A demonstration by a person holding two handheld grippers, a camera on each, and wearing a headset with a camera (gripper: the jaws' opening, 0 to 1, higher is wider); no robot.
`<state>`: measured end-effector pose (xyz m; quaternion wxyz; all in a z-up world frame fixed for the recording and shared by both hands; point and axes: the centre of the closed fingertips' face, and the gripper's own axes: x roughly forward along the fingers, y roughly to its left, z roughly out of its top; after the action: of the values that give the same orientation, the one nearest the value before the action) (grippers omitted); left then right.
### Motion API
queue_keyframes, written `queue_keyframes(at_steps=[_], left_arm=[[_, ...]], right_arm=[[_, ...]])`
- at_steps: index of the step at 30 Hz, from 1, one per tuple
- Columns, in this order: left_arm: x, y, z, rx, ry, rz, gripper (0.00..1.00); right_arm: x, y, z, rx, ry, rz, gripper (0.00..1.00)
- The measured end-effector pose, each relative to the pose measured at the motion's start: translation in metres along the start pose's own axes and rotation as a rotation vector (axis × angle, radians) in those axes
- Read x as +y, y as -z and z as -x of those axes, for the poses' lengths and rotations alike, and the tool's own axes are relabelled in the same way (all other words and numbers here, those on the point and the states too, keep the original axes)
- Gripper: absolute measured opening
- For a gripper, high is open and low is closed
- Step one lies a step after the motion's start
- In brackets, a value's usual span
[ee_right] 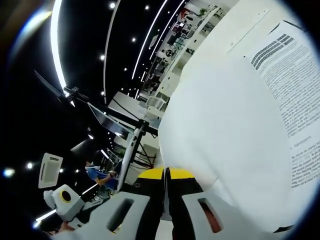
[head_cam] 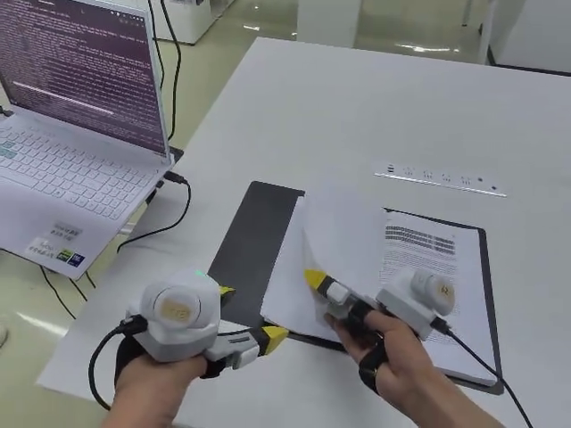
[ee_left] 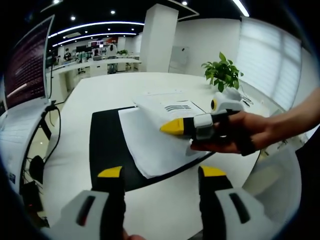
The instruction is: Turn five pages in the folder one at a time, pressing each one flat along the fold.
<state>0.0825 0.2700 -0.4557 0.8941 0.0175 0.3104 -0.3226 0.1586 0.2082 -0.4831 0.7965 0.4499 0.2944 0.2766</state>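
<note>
Now open at mid-frame of the head view: black folder [head_cam: 250, 241], cover flat at left, printed sheet [head_cam: 433, 259] flat at right. White page [head_cam: 343, 236] raised and curling between them. Pinched at its lower edge by right gripper [head_cam: 314, 280], jaws closed on it, hand at lower right. Left gripper [head_cam: 250, 314] at lower left, jaws wide apart, empty, just beside folder's near edge, over table [head_cam: 357, 107].

From where I stand I count one folder [head_cam: 248, 239], one lifted page [head_cam: 343, 234], two grippers, the left gripper [head_cam: 250, 314] and the right gripper [head_cam: 314, 279], each with two fingers, plus one laptop [head_cam: 71, 134], one socket strip [head_cam: 439, 179] on the bench [head_cam: 375, 98] and one potted plant [ee_left: 222, 74].
</note>
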Motion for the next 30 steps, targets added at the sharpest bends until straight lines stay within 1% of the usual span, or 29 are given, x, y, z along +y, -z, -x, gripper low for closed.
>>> queue_keyframes(at_steps=[3, 4, 11, 14, 16, 19, 24, 26, 28, 30], left_arm=[[0.005, 0.001, 0.003, 0.002, -0.002, 0.004, 0.59], [0.006, 0.001, 0.005, -0.004, -0.003, 0.007, 0.59], [0.017, 0.005, 0.013, -0.004, -0.010, 0.009, 0.60], [0.021, 0.005, 0.016, -0.007, -0.014, 0.009, 0.60], [0.023, 0.004, 0.017, -0.010, -0.016, 0.013, 0.60], [0.024, 0.003, 0.018, -0.013, -0.015, 0.012, 0.61], [0.027, 0.006, 0.019, -0.011, -0.013, 0.013, 0.61], [0.027, 0.008, 0.020, -0.007, -0.013, 0.016, 0.61], [0.028, 0.010, 0.019, -0.003, -0.012, 0.018, 0.61], [0.030, 0.011, 0.018, 0.002, -0.014, 0.018, 0.61]], right_arm=[[-0.005, 0.004, -0.005, 0.001, 0.012, -0.018, 0.00], [-0.008, 0.006, -0.007, 0.003, 0.018, -0.025, 0.00], [-0.017, 0.016, -0.018, 0.009, 0.050, -0.049, 0.00], [-0.022, 0.020, -0.023, 0.012, 0.066, -0.051, 0.01], [-0.029, 0.023, -0.026, 0.018, 0.086, -0.058, 0.01], [-0.039, 0.027, -0.030, 0.022, 0.111, -0.076, 0.01], [-0.051, 0.032, -0.035, 0.028, 0.154, -0.076, 0.02], [-0.054, 0.034, -0.036, 0.037, 0.168, -0.058, 0.04], [-0.051, 0.036, -0.037, 0.042, 0.168, -0.053, 0.08], [-0.050, 0.041, -0.038, 0.060, 0.164, -0.050, 0.11]])
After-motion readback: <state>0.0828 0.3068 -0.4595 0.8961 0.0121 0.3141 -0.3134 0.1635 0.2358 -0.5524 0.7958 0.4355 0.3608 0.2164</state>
